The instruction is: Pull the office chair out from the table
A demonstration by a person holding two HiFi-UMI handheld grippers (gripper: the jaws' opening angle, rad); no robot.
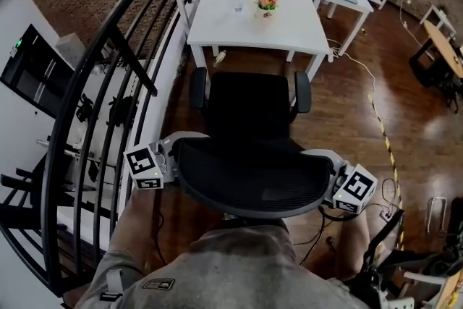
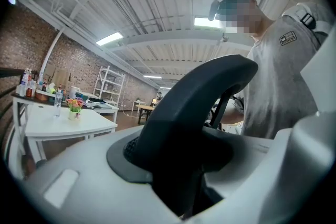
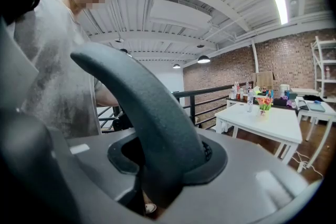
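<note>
While the left tool (image 1: 176,158) and right tool (image 1: 331,177) clench the office chair (image 1: 249,181) by its curved mesh backrest, its base lies hidden.

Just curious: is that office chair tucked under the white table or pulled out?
Out. Bare floor shows between the office chair and the white table.

I can read no words or numbers here. The small patch (image 2: 287,38) on my shirt (image 1: 217,264) is too blurred to make out. The marker cube (image 1: 144,167) left of the office chair (image 1: 249,155) and its twin (image 1: 355,189) on the right bear only black-and-white squares.
</note>
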